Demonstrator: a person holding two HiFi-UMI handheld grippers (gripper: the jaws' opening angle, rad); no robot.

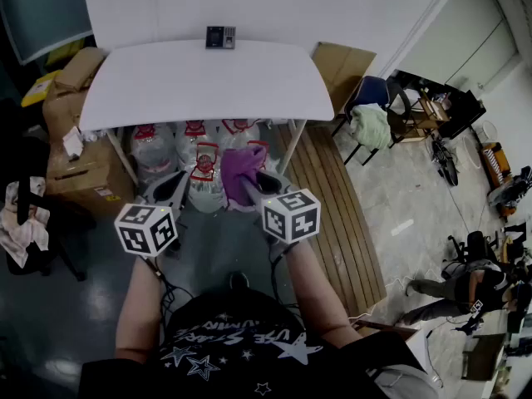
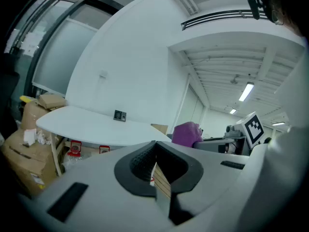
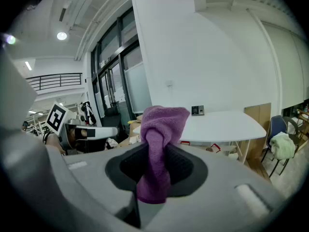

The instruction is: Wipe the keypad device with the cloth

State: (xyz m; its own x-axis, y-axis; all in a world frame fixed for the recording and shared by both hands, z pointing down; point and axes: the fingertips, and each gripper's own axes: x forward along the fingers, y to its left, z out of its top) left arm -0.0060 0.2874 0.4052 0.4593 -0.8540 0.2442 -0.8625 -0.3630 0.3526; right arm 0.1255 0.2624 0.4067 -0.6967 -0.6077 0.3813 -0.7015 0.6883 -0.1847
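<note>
The small dark keypad device stands at the far edge of the white table, against the wall. It also shows in the left gripper view as the keypad device and in the right gripper view as the keypad device. A purple cloth is clamped in my right gripper, well short of the table. The cloth stands up bunched between the pads of the right gripper. My left gripper hangs beside it, and the left gripper has its jaws shut on nothing.
Cardboard boxes are stacked left of the table. Plastic bags lie under it. A strip of wooden slats runs along the floor on the right. Chairs with a pale garment stand further right.
</note>
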